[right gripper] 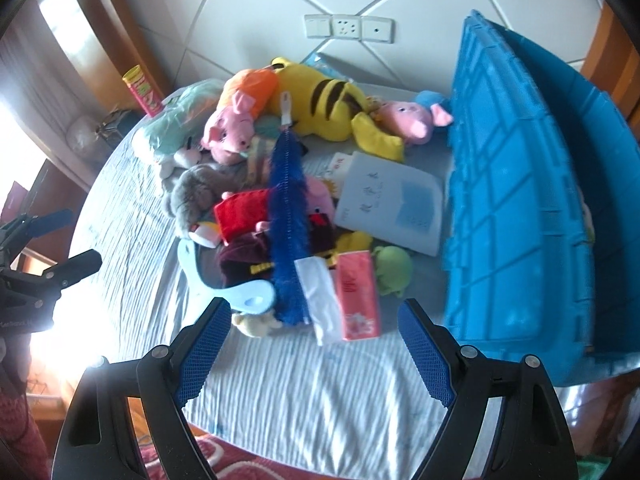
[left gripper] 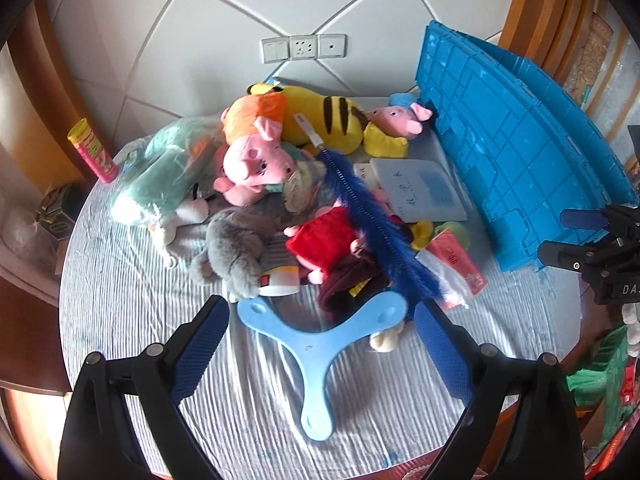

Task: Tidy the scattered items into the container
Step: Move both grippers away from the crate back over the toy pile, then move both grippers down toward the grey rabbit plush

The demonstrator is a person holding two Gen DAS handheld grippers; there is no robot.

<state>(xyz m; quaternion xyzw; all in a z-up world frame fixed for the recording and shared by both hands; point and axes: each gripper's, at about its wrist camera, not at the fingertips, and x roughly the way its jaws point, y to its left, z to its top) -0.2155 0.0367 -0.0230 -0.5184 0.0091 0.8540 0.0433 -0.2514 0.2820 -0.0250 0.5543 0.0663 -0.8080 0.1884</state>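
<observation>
A: Left gripper [left gripper: 320, 328]?
B: Spread wide, empty; hung over the light-blue 3-armed toy [left gripper: 316, 344] on the striped sheet [left gripper: 132, 320].

A: Right gripper [right gripper: 314, 330]?
B: Also spread wide, nothing between the pads; poised above the near end of the pile, just short of the red packet [right gripper: 358, 296] and the white packet [right gripper: 318, 294].

A: Container?
B: Blue crate [right gripper: 516, 216], standing at the right edge of the bed, touching the sheet, its ribbed wall facing the pile.

A: Scattered items?
B: Heaped mid-bed: yellow striped plush [left gripper: 324, 116] at the back, pink pig plush [left gripper: 256, 164] left of it, grey plush [left gripper: 236, 248] nearer, red plush [left gripper: 322, 242] in the middle, blue bristly brush [right gripper: 286, 216] laid lengthwise over the top. White booklet [right gripper: 394, 208] flat between pile and crate. Green plush [right gripper: 394, 270] just beside the red packet.

A: Open room?
B: Bare sheet along the near edge and down the left side. Narrow strip only between booklet and crate wall.

A: Edges?
B: Yellow-pink canister [left gripper: 92, 150] upright at the far-left corner, well apart from the crate.
</observation>
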